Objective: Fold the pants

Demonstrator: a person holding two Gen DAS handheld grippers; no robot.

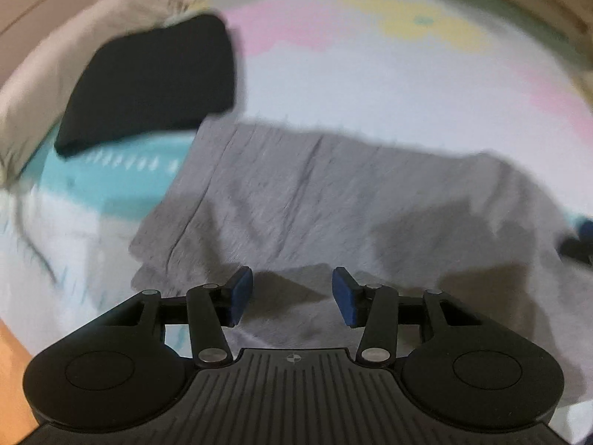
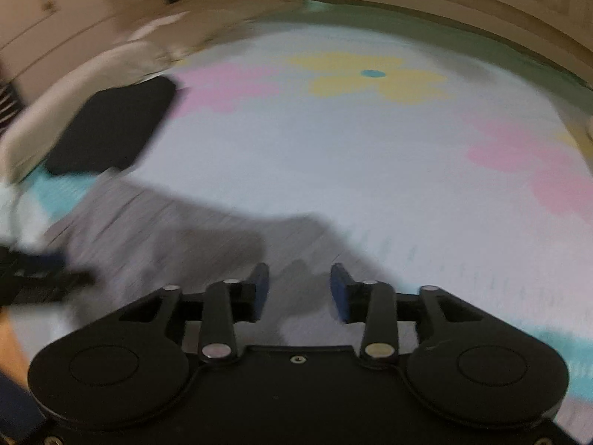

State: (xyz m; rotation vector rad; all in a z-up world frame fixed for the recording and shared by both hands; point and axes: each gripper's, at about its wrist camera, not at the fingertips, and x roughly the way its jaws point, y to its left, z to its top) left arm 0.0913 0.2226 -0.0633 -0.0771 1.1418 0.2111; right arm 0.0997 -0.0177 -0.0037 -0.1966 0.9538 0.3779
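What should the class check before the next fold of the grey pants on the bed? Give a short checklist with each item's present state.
1. Left hand-held gripper empty, jaws apart: ok.
2. Right hand-held gripper empty, jaws apart: ok.
3. Grey pants lying on the bedspread: ok.
4. Pants free of wrinkles: not ok, creases show.
5. Black folded garment clear of the pants: cannot tell, edges look close.
6. Fold edges aligned: cannot tell, blurred.

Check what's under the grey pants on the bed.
The grey fabric pants lie on a pastel flower-print bedsheet, white and turquoise at their edges. Anything beneath the cloth is covered.
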